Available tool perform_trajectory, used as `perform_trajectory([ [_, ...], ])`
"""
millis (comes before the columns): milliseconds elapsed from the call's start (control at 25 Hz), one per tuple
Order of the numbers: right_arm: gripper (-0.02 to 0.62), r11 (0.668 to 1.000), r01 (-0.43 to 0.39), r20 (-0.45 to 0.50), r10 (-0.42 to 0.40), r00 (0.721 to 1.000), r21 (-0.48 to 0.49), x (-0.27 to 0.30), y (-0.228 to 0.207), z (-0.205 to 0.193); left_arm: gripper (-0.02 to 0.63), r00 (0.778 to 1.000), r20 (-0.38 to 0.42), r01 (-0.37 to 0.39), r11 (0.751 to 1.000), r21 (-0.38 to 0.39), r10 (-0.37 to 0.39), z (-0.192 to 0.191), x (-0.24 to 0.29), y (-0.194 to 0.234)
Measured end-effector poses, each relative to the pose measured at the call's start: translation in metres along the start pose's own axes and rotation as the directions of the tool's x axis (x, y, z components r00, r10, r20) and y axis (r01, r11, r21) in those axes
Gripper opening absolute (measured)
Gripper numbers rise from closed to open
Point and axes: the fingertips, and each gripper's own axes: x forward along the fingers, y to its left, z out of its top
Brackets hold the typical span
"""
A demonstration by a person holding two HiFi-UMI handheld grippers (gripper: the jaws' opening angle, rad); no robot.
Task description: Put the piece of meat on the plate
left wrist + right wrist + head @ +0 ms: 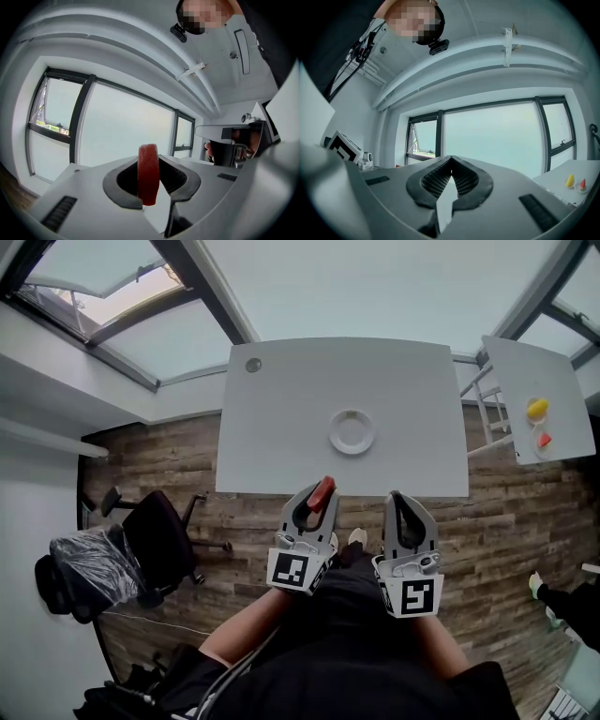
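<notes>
Tables: two. Large white table (281, 427); smaller white table (525, 381) at right.
Plate (352, 431): one, white, round, near middle of large table.
Round cap (253, 365): one, at large table's far left corner.
Piece of meat (322, 489): one, red.
Grippers: two, left gripper (317, 501) and right gripper (401, 498).
Small items near smaller table's near edge: two, yellow item (536, 409) and red item (544, 440).
Office chair (155, 540): one, black.

Head view steeply down over table (281, 409); gripper views level, facing windows (122, 131).
</notes>
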Motion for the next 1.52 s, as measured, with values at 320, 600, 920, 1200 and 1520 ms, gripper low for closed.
perform_trajectory([
  [320, 0.003, 1.0, 0.005, -0.004, -0.005, 1.0, 0.008, 0.015, -0.016, -0.003, 0.095, 0.997, -0.07, -0.018, 0.999, -0.027, 0.016, -0.019, 0.041, 0.014],
  [600, 0.003, 1.0, 0.017, -0.013, -0.017, 1.0, 0.02, 0.025, -0.035, -0.008, 0.095, 0.988, -0.153, -0.021, 0.995, -0.096, 0.006, -0.05, 0.084, 0.022],
  [920, 0.003, 0.998, 0.066, -0.028, -0.065, 0.997, 0.018, 0.026, -0.069, -0.018, 0.094, 0.964, -0.265, -0.046, 0.993, -0.105, 0.017, -0.107, 0.124, 0.036],
  [1200, 0.003, 0.998, 0.067, -0.054, -0.066, 0.996, 0.018, 0.032, -0.081, -0.026, 0.094, 0.933, -0.36, -0.041, 0.99, -0.135, -0.01, -0.155, 0.154, 0.042],
  [1520, 0.003, 0.997, 0.077, -0.071, -0.077, 0.995, 0.007, 0.038, -0.09, -0.031, 0.095, 0.895, -0.446, -0.032, 0.991, -0.129, -0.029, -0.197, 0.185, 0.057],
])
